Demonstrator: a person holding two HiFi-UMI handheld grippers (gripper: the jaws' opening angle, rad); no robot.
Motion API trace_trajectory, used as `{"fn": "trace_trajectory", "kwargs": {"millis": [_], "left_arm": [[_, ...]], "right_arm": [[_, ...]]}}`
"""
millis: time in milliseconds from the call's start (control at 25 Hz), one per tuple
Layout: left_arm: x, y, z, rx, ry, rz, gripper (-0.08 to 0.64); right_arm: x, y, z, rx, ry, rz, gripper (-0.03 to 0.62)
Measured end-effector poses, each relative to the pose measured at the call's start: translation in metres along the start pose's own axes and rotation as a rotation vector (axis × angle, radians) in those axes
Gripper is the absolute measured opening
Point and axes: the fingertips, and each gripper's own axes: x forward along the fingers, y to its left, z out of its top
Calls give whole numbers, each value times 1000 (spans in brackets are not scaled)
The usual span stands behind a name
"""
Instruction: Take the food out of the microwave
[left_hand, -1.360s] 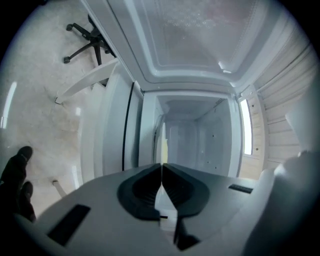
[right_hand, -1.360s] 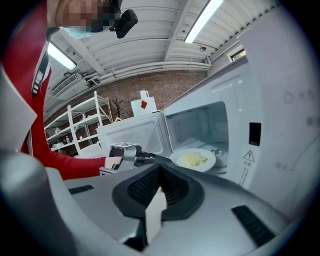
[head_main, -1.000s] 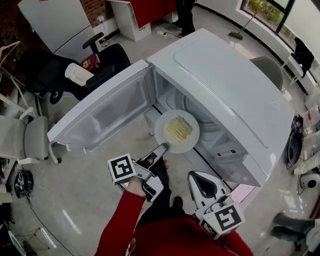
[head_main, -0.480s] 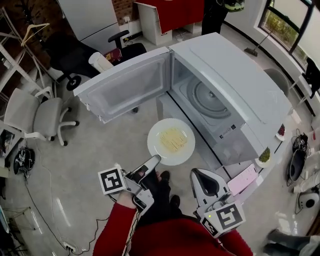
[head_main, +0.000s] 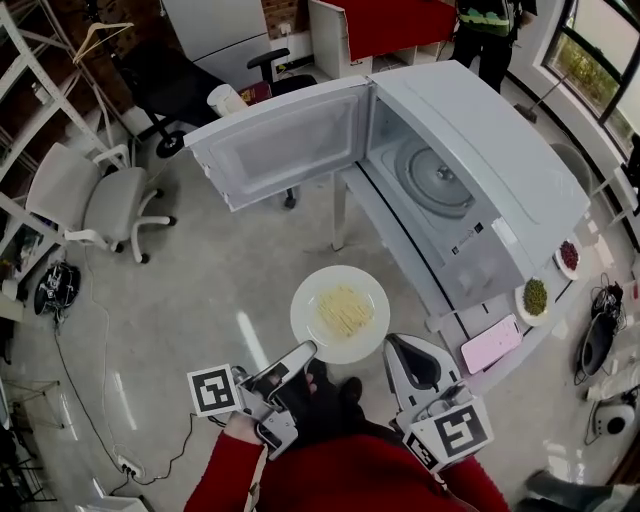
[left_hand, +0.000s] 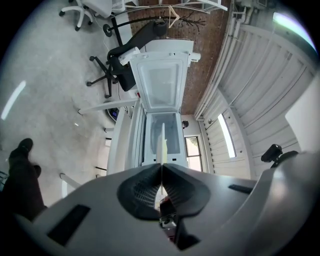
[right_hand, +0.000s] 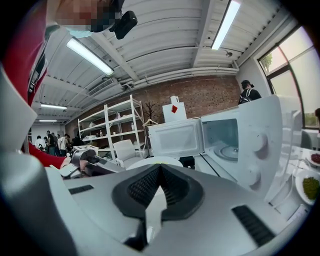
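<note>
A white plate (head_main: 340, 313) with a heap of yellow noodles hangs level over the floor, well out in front of the open white microwave (head_main: 480, 170). My left gripper (head_main: 306, 350) is shut on the plate's near left rim. In the left gripper view the plate (left_hand: 161, 141) stands edge-on between the jaws of my left gripper (left_hand: 161, 167). My right gripper (head_main: 393, 347) is shut on nothing, just right of the plate. The microwave door (head_main: 285, 145) swings out to the left, and the glass turntable (head_main: 440, 182) inside is bare.
On the table beside the microwave lie a pink phone (head_main: 490, 343), a small dish of green food (head_main: 535, 296) and one of red food (head_main: 569, 255). Office chairs (head_main: 95, 205) stand at the left. A person (head_main: 490, 30) stands at the back. A cable (head_main: 110, 420) trails over the floor.
The plate, held in my left gripper, has come out of the microwave mouth and back toward me. The whole view has drawn away from the microwave. My right gripper stays shut and idle.
</note>
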Motion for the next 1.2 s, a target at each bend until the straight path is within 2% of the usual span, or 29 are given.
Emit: {"fn": "trace_trajectory", "kwargs": {"millis": [280, 560, 1200], "left_arm": [[-27, -2, -1, -12, -10, -21, 18], [-44, -11, 7, 9, -22, -44, 18], [-56, -13, 16, -4, -16, -64, 18]], "right_arm": [[10, 22, -3, -20, 13, 43, 9], [21, 48, -1, -46, 6, 94, 9], [25, 67, -3, -108, 25, 101, 9]]}}
